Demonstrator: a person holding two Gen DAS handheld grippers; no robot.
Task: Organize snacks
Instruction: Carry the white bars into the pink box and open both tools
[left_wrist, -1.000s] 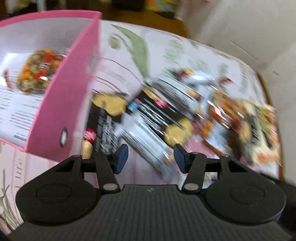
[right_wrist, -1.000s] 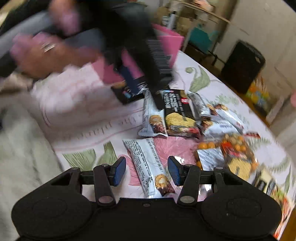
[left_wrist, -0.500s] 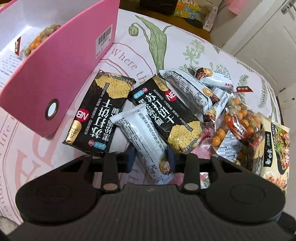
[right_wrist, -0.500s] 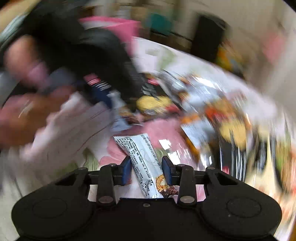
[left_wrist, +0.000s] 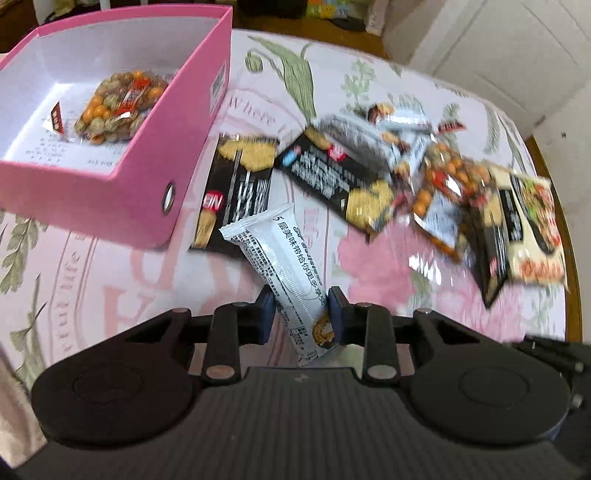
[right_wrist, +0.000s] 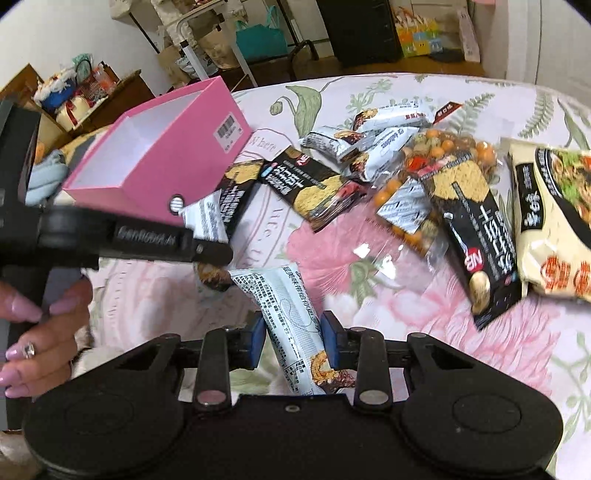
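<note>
Left fingers: my left gripper (left_wrist: 301, 314) has just been closing and now pinches a long white foil-wrapped wafer bar with grey print (left_wrist: 284, 266) by its lower half; both blue pads press its sides
Left bar: top end points toward the pink box, over the edge of a black cracker packet (left_wrist: 236, 188); whether it is clear of the surface I cannot tell
Right fingers: my right gripper (right_wrist: 293, 339) has just been closing too and grips a second white foil-wrapped wafer bar (right_wrist: 286, 314) between blue pads, picture end nearest the camera
Left gripper from the right view: dark body (right_wrist: 122, 236) crossing the left side, my hand (right_wrist: 33, 321) wrapped round its handle, its bar (right_wrist: 207, 225) partly hidden behind it
Box: open pink cardboard box with white inside (left_wrist: 173, 147), far left on the surface, barcode label on its side wall
In the box: one clear bag of orange and green coated nuts (left_wrist: 118, 105) lying flat on the bottom
Surface: cloth with pink flowers and green leaves (right_wrist: 369, 266)
Loose snacks: a second black cracker packet (right_wrist: 314, 184) near the box; a cluster of small white bars (right_wrist: 369, 136) beyond it; a clear nut bag (right_wrist: 439, 158) under a third black cracker packet (right_wrist: 476, 236); a cream noodle bag (right_wrist: 554, 221) at far right
Blur: left view smeared across the pile, print unreadable there
</note>
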